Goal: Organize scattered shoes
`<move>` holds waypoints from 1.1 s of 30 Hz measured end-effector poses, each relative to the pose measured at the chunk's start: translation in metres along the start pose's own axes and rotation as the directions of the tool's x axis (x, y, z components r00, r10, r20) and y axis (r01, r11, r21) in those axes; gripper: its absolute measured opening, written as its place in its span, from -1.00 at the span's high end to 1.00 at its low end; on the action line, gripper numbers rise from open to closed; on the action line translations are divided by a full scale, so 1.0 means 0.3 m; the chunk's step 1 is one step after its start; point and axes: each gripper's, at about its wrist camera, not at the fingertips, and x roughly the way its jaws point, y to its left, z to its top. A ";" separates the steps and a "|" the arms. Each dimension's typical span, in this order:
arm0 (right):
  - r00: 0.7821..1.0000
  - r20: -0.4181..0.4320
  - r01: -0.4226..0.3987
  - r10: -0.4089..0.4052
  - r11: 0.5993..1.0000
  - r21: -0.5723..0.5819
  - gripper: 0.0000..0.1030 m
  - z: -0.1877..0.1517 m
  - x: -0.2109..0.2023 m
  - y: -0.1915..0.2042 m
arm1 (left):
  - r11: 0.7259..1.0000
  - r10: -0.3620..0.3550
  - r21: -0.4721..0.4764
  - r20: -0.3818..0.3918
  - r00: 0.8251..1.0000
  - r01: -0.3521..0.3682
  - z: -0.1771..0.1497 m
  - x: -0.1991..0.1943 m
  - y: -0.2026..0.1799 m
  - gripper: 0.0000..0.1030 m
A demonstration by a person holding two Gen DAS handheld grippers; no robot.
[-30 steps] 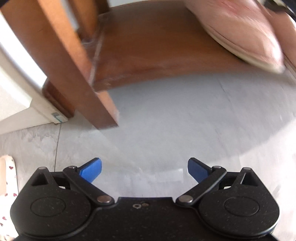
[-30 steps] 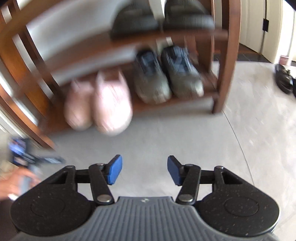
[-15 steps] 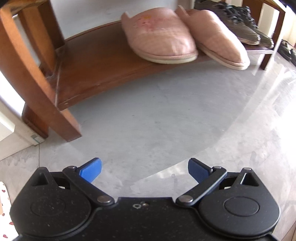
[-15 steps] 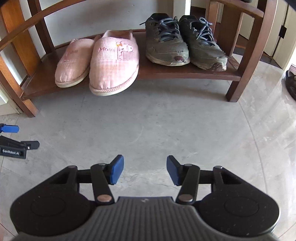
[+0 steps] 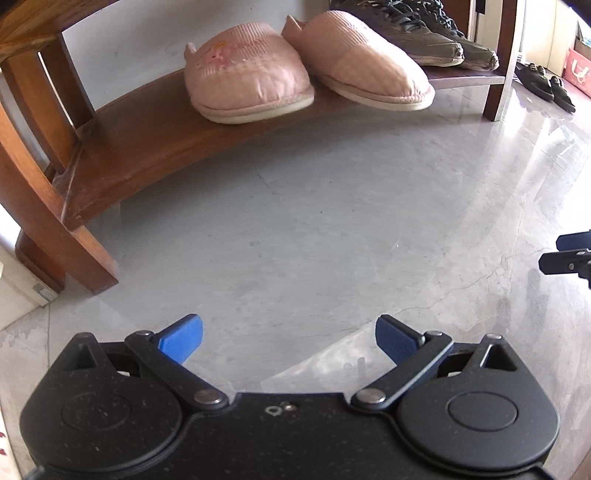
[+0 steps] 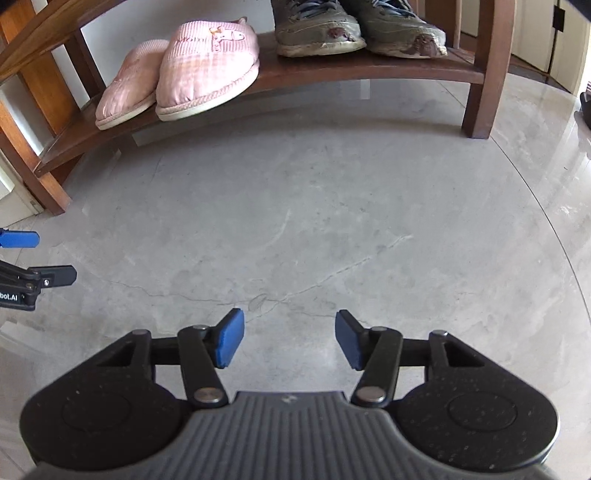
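Observation:
A pair of pink slippers (image 5: 247, 74) (image 6: 207, 62) sits on the low shelf of a wooden shoe rack (image 5: 140, 147), with a pair of worn grey sneakers (image 6: 317, 26) to their right on the same shelf. My left gripper (image 5: 288, 338) hangs open over bare floor in front of the rack, nothing between its blue pads. My right gripper (image 6: 290, 338) is also over bare floor; its jaws are opening and hold nothing. Each gripper shows at the edge of the other's view.
Grey stone floor (image 6: 332, 221) spreads in front of the rack. The rack's right leg (image 6: 484, 74) and left legs (image 5: 48, 221) stand on it. Black sandals (image 5: 543, 85) and a red box (image 5: 580, 66) lie on the floor far right.
The left gripper has slid to the right along the rack, bringing the pink slippers into full view. The right gripper has dropped closer to the floor, so the shelf now sits higher in its view.

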 end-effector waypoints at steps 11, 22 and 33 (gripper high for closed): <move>0.997 0.075 0.036 -0.031 0.997 -0.069 -0.25 -0.048 0.070 0.002 | 0.998 0.041 -0.053 0.035 0.999 -0.039 -0.040 0.082 -0.037 -0.95; 0.985 0.152 0.095 -0.086 0.994 -0.058 -0.53 -0.061 0.092 0.027 | 0.998 0.033 -0.060 0.052 0.998 -0.030 -0.035 0.081 -0.014 -0.95; 0.985 0.165 -0.013 0.049 0.977 -0.212 -0.51 -0.027 0.112 0.252 | 0.992 0.094 -0.089 0.049 0.994 -0.090 -0.106 0.031 0.203 -0.95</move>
